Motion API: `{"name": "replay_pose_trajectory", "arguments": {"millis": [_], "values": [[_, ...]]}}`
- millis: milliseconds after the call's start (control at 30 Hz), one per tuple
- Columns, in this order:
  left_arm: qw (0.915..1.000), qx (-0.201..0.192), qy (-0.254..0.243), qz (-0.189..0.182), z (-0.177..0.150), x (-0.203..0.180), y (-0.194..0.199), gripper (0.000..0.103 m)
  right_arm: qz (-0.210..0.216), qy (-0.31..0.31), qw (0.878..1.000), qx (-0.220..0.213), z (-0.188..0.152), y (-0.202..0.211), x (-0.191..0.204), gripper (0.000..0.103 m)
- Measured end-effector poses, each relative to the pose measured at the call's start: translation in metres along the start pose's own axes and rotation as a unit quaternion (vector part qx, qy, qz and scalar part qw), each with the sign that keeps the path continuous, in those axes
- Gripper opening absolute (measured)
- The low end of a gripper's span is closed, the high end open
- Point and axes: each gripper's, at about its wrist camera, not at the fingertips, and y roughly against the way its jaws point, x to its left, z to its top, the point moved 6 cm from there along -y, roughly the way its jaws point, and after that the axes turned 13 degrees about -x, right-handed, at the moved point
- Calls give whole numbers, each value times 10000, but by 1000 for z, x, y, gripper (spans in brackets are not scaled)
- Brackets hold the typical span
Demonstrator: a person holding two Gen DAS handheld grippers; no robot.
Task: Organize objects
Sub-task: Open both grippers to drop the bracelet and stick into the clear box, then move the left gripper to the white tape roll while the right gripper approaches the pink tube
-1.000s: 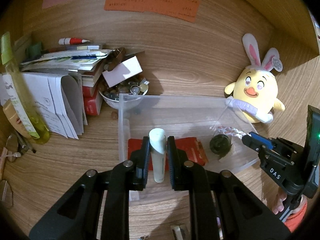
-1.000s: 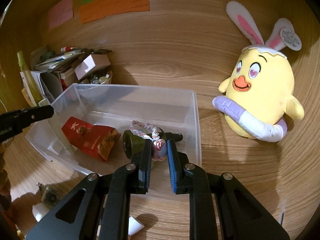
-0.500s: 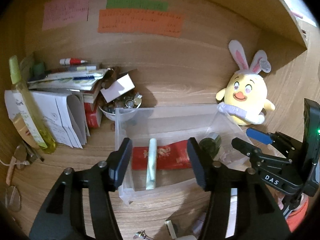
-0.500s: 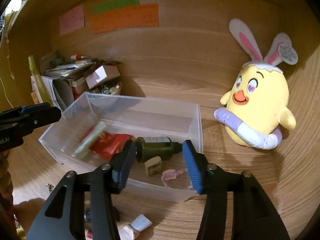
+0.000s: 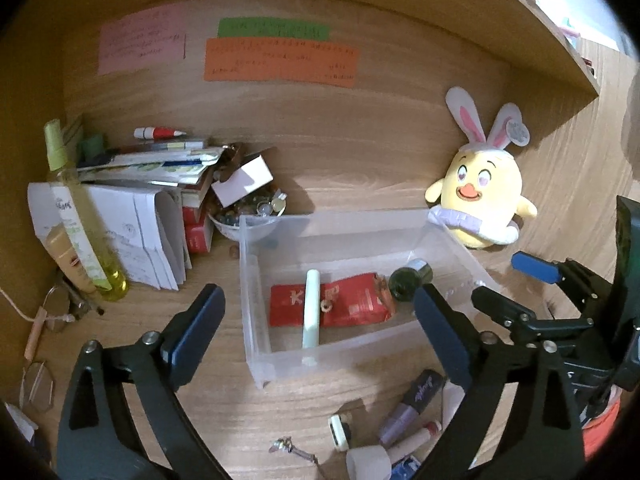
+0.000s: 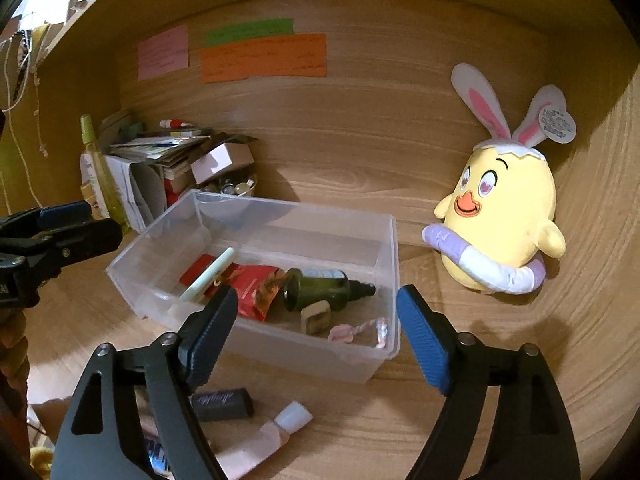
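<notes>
Left gripper (image 5: 320, 332) and right gripper (image 6: 316, 336), jaws just spread and empty, flank the bin (image 5: 256, 320), where the pale tube (image 5: 311, 312) lies lengthwise, pointing away.

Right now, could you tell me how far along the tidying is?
Done: the pale tube, red packet, green bottle and pink charm lie in the clear bin. In hand: nothing; left gripper and right gripper have just been opening, empty. Left: the purple tube and small bottles outside.

Tube (image 5: 311, 309) across packet (image 5: 332, 305) in bin (image 5: 250, 280), plush toy (image 5: 480, 196) behind
</notes>
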Motion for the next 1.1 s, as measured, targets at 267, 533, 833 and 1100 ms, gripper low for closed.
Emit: {"name": "replay_pose_trajectory", "arguments": {"millis": [267, 533, 833, 1100], "values": [[9997, 229, 64, 28, -21, 9, 8, 99, 50, 31, 10000, 55, -14, 21, 6, 83], [9981, 588, 205, -21, -46, 11, 9, 99, 142, -42, 9986, 509, -52, 20, 14, 83], [9965, 828, 109, 53, -75, 6, 14, 99, 349, -294, 9942, 975, -89, 16, 18, 83], [9944, 1033, 130, -196, -98, -7, 17, 99, 441, -309, 9912, 1212, -101, 15, 27, 78]]}}
